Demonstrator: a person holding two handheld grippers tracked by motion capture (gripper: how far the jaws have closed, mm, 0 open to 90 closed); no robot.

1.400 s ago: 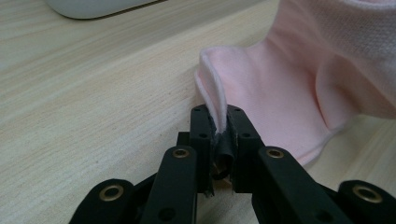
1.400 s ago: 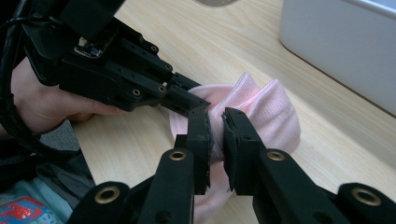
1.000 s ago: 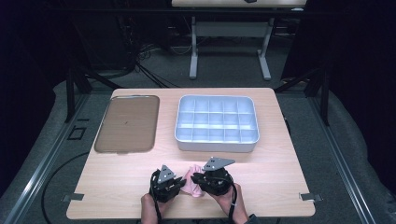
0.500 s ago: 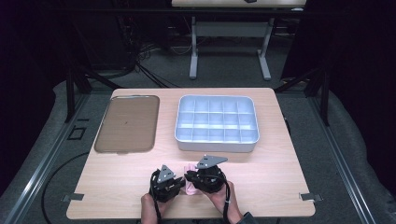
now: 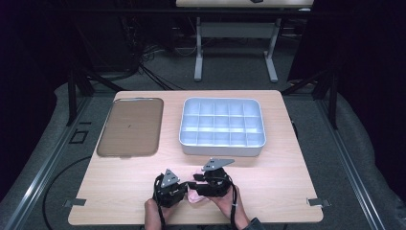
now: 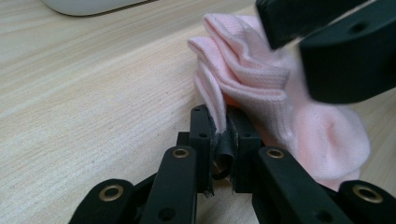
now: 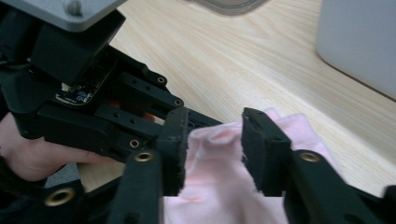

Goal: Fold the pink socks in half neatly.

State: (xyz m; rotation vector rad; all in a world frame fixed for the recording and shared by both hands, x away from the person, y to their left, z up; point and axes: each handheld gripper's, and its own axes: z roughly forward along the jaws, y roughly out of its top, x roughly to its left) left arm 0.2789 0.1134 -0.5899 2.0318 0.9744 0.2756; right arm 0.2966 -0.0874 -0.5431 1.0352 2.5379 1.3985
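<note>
Folding a pink sock (image 6: 261,88) at the tabletop's (image 5: 268,172) near edge. Left gripper (image 6: 223,140) clenched on a sock fold; right gripper (image 7: 212,149) just opening, jaws straddling cloth without pressing. Best to keep the left pinch firm, re-grip a fresh layer, pull evenly. One sock, one white compartment tray (image 5: 221,126), one brown flat tray (image 5: 130,126), two grippers.

No text, label, brand, number or sign can be read on anything in these views
</note>
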